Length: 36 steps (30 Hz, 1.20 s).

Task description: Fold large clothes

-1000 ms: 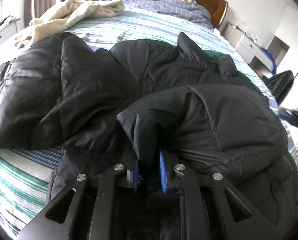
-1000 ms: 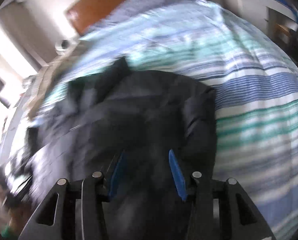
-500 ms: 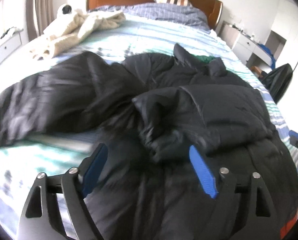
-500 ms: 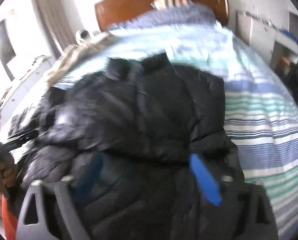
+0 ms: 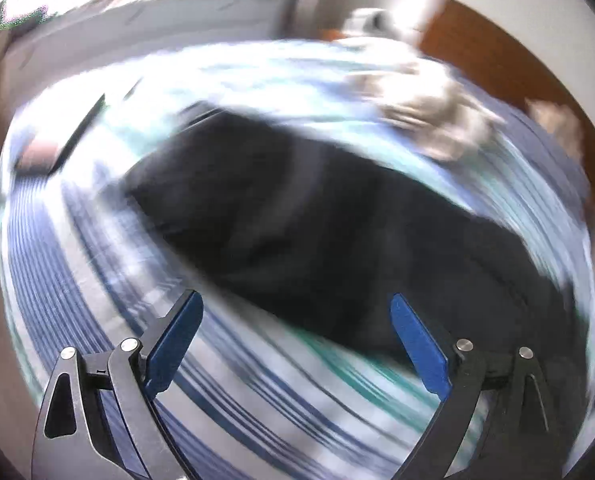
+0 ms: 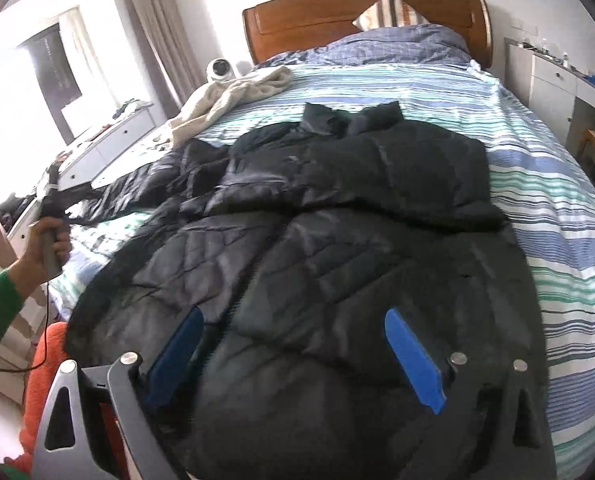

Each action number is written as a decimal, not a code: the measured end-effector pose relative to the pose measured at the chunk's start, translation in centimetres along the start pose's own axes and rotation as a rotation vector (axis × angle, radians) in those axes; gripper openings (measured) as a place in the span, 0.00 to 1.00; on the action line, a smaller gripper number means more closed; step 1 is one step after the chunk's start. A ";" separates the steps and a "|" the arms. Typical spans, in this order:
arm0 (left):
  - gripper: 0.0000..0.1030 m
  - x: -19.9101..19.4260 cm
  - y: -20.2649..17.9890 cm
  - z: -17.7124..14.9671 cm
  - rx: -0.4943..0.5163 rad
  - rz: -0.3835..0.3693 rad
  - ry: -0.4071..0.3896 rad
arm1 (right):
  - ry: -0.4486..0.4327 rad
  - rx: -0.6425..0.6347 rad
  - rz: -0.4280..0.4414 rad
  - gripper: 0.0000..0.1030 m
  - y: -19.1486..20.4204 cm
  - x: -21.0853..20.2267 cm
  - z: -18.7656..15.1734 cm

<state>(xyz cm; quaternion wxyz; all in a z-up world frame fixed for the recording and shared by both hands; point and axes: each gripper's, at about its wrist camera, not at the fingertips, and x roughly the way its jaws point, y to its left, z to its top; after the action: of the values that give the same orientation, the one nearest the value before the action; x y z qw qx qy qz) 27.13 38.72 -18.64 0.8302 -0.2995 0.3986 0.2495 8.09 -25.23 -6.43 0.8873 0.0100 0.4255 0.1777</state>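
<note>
A black puffer jacket point(image 6: 337, 220) lies spread on the striped bed point(image 6: 557, 208), its right sleeve folded across the chest and its left sleeve point(image 6: 145, 184) stretched out to the left. My right gripper point(image 6: 293, 316) is open and empty above the jacket's hem. My left gripper point(image 5: 295, 304) is open and empty; its view is blurred and shows the left sleeve point(image 5: 297, 216) just ahead of the fingers. In the right wrist view the left gripper point(image 6: 63, 196) is at the end of that sleeve, held by a hand.
A beige blanket point(image 6: 233, 96) and a white round device point(image 6: 219, 68) lie at the bed's far left. Pillows point(image 6: 393, 40) rest against the wooden headboard point(image 6: 357, 8). White drawers point(image 6: 109, 140) stand left of the bed, a white desk point(image 6: 557, 80) right.
My left gripper let go of the folded sleeve, opened wide and swung left to the other sleeve. My right gripper pulled back over the hem and its view steadied.
</note>
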 end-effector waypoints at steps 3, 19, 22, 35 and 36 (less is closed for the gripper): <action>0.88 2.7 4.3 2.1 -0.227 -0.028 0.016 | 0.021 -0.040 0.003 0.91 1.6 0.1 -0.3; 0.04 -11.7 -15.2 3.0 0.317 -0.215 -0.349 | 0.024 0.110 0.053 0.91 0.4 -0.5 -3.0; 0.04 -17.3 -23.4 -2.2 0.580 -0.328 -0.437 | -0.016 0.140 0.045 0.91 -0.6 -1.6 -2.9; 0.20 -14.7 -39.7 -33.2 1.250 -0.540 -0.073 | -0.106 0.298 -0.092 0.91 -7.6 -6.5 -6.1; 0.23 -13.9 -39.3 -34.8 1.263 -0.536 -0.035 | -0.107 0.309 -0.101 0.91 -8.2 -6.7 -6.3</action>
<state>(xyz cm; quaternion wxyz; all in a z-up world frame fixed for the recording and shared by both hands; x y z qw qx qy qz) 27.18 -15.29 -13.13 0.8851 0.1577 0.3661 -0.2400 2.00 -35.89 -6.76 0.9043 0.1343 0.4000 0.0645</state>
